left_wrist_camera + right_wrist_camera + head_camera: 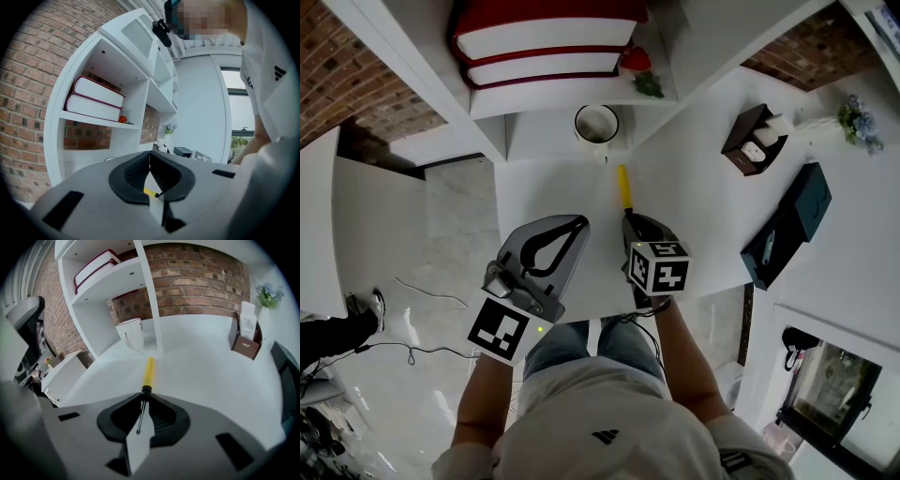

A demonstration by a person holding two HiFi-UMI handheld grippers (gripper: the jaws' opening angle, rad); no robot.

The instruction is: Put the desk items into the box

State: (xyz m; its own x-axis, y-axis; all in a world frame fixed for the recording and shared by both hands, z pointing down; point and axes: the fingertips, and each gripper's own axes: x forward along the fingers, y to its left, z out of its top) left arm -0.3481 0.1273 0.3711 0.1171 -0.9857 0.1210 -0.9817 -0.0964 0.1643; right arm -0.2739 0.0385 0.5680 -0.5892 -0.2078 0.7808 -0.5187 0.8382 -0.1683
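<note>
**A:** Screwdriver [148, 371] is lying on the desk [211, 376], centre of the right gripper view. Its yellow handle is pointing up-frame toward the mug [131, 333], and the thin shaft is running back toward the camera.

**B:** And the right gripper [143, 397] is pinching it: the tips are pressing at the black collar, with the shaft sitting between the jaws.

**A:** Left gripper [150, 154]?

**B:** It's hovering alongside at lower left of the head view, jaws touching, holding nothing. The right one is looking like the carrier. The dark box [787, 225] is waiting at centre right, well apart.
</note>
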